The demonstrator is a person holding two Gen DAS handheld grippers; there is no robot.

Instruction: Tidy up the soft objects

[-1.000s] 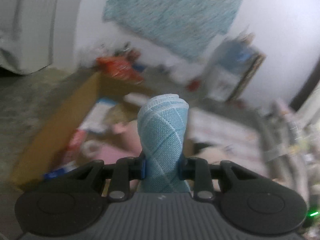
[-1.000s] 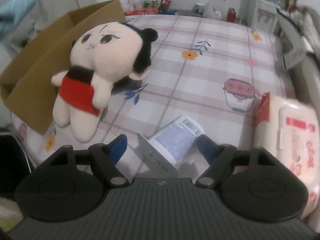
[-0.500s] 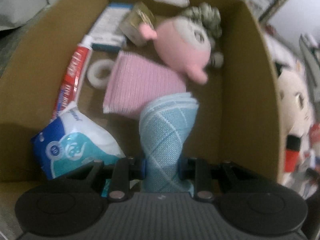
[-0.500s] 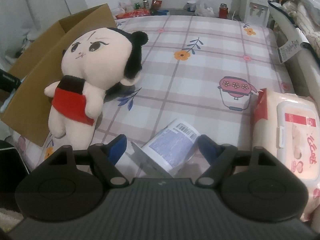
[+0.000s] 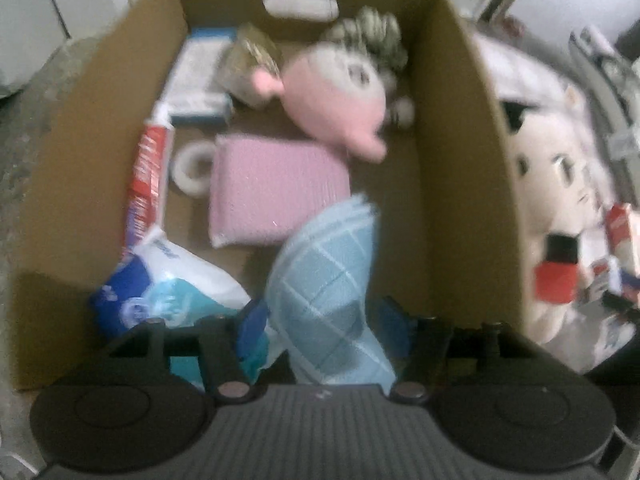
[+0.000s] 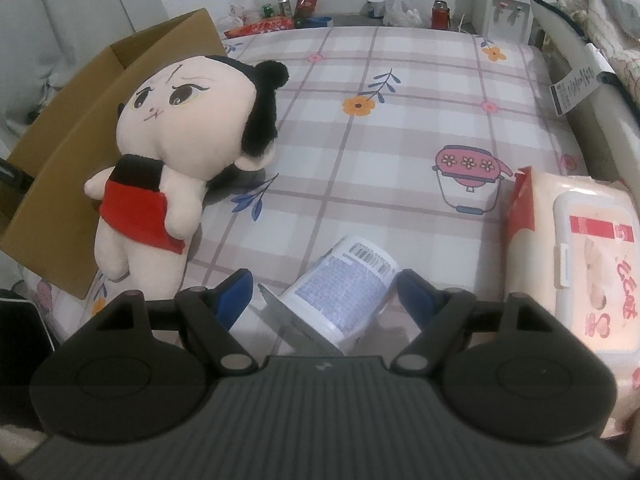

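My left gripper [image 5: 322, 320] points down into a cardboard box [image 5: 460, 160]. Its jaws are opening, and the light blue checked cloth [image 5: 324, 280] stands loose between them, leaning right with gaps to both pads. A pink plush [image 5: 332, 108] and a pink folded cloth [image 5: 272, 184] lie in the box. A black-haired plush doll in red [image 6: 188, 132] leans against the box's outer wall on the bed. My right gripper [image 6: 326, 294] hangs open over a white tube [image 6: 340, 284] that lies between its fingers, not squeezed.
The box also holds a red toothpaste tube [image 5: 146, 176], a tape roll [image 5: 192, 164], a blue-and-white packet [image 5: 168, 284] and a small carton [image 5: 200, 80]. A pack of wet wipes [image 6: 580, 256] lies right of the tube on the checked bedsheet [image 6: 400, 140]. Bottles [image 6: 288, 4] stand beyond the bed.
My left gripper swung from facing the wall down into the box, then its jaws spread off the blue cloth, which now tips right. The right gripper stayed put.
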